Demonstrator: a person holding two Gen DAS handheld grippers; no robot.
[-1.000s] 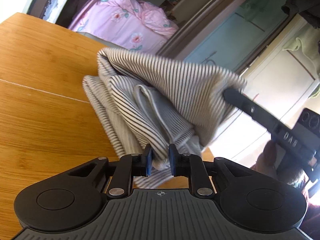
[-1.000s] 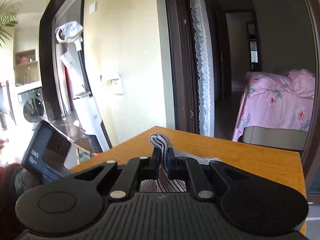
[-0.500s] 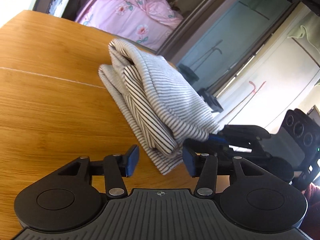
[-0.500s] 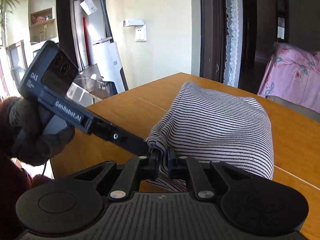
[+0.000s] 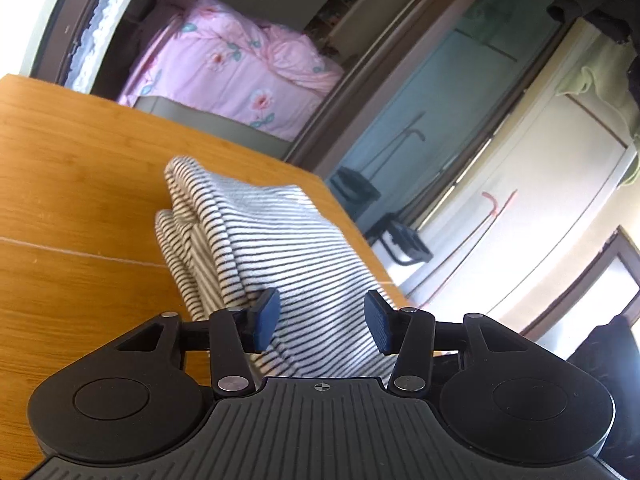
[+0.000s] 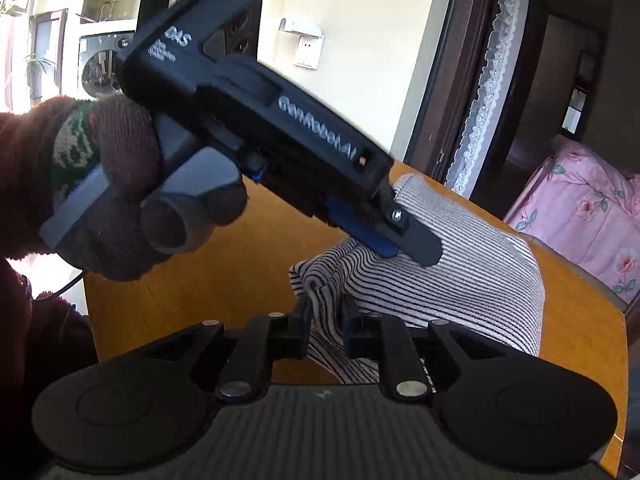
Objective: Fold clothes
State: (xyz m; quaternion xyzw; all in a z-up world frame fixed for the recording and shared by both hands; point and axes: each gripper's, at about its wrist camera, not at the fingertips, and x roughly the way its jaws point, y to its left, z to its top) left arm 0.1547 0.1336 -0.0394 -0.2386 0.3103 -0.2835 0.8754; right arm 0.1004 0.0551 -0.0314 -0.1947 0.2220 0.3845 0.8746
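The striped garment is seen lying folded in a thick bundle on the wooden tabletop, close to the table's far corner and edge.

The left hand-held gripper is held low over the bundle's near end. Its blue pads are spread apart with cloth lying between and below them, and the jaws are closing; no pressure on the fabric can be made out, so nothing is counted as held. From the right wrist view, this left tool is gripped by a gloved hand, its tip resting on or just above the top layer; contact cannot be told for certain.

The right hand-held gripper is placed at a raised corner of the cloth. Its jaws are opening, a fold stands between them, and the pads appear to be letting go rather than pinching.

Several risks are judged from here. As the right jaws part, the lifted corner could spring back or slump, so that the top layer is undone. If the left jaws shut while the tool is drawn away, the upper fold could be dragged and the stack skewed. Fabric could catch on a pad and be pulled along. Because the bundle sits near the tabletop's edge, a sideways nudge could push part of it over.
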